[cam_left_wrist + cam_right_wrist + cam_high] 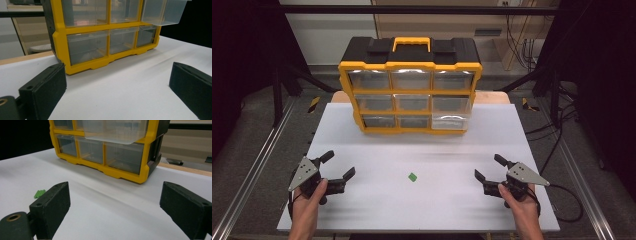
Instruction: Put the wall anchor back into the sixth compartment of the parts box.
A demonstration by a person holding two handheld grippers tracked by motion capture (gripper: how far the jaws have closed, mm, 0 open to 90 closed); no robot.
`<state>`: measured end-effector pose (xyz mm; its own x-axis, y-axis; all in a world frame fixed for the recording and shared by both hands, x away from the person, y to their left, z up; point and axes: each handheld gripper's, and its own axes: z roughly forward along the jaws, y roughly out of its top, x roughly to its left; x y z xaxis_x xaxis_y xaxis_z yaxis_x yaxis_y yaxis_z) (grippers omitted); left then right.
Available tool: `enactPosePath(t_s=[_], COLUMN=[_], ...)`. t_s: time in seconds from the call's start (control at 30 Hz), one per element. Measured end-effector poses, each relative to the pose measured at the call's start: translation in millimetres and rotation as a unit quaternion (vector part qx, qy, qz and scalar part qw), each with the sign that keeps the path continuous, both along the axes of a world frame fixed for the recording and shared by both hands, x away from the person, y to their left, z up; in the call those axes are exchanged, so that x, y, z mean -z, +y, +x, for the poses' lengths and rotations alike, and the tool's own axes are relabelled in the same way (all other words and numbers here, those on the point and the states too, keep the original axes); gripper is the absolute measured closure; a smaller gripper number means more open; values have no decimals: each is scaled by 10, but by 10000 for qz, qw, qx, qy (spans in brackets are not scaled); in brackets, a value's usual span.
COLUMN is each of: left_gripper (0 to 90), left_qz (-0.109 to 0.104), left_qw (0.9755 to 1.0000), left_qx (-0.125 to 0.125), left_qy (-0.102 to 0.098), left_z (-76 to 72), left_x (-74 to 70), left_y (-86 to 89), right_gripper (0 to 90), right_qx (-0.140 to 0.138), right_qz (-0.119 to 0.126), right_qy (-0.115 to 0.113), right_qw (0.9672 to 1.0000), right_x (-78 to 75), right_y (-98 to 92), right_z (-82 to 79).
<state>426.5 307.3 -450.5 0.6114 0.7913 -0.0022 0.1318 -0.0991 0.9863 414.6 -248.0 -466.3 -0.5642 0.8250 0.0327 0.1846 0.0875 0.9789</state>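
A small flat green piece [412, 176] lies alone on the near middle of the white table [377, 150], well apart from and roughly midway between the left gripper [338, 165] and the right gripper [488, 167], each resting with its blocky black jaws spread wide and nothing between them. Beyond it, at the far middle, stands a yellow-framed organizer [410, 90] with a black top and yellow handle, holding three rows of clear plastic drawers. Its middle-right drawer [451, 116] is pulled out toward us, and what the drawers contain I cannot tell.
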Motion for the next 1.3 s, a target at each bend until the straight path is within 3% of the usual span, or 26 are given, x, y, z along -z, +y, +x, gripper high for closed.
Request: enactPosePath(t_s=[0.17, 0.27, 0.4, 0.53, 0.63, 0.8, 0.9, 0.97, 1.07, 1.13, 1.2, 1.3], left_gripper=[10, 10, 11, 12, 11, 11, 12, 11, 11, 10, 11, 11], left_qz=[6, 62, 52, 71, 61, 110, 69, 109, 118, 82, 79, 62], left_qw=[10000, 10000, 10000, 9999, 9999, 9999, 9999, 9999, 9999, 9999, 9999, 9999], left_qx=[22, 40, 24, -35, -9, 11, 14, 38, 64, 66, 70, 62], left_qy=[-8, 24, -18, -99, -100, -113, -114, -92, -57, -71, -73, -49], left_z=[5, 17, 21, 2, 5, -6, -9, -11, -32, -31, -25, -3], left_x=[-5, 2, -9, -27, -29, -30, -34, -31, -34, -44, -47, -48], left_y=[-16, -27, -30, -33, -48, -64, -69, -79, -85, -96, -98, -107], right_gripper=[78, 76, 75, 105, 123, 83, 82, 84, 87, 105, 107, 140], right_qx=[62, 23, -105, -282, -364, -381, -448, -490, -596, -695, -738, -792], right_qz=[-77, -47, -196, -255, -443, -907, -1041, -1330, -1402, -1510, -1557, -1623], right_qy=[21, 136, 172, 767, 863, 1133, 1189, 1236, 1346, 1504, 1534, 1789], right_qw=[9999, 9999, 9996, 9963, 9946, 9887, 9864, 9822, 9791, 9746, 9730, 9671], right_x=[5, 3, -20, -44, -78, -180, -210, -244, -236, -199, -178, -111], right_y=[8, 36, 150, 306, 413, 652, 773, 959, 1130, 1231, 1275, 1408], right_z=[-6, -4, -25, 24, 90, 194, 229, 279, 344, 385, 403, 490])
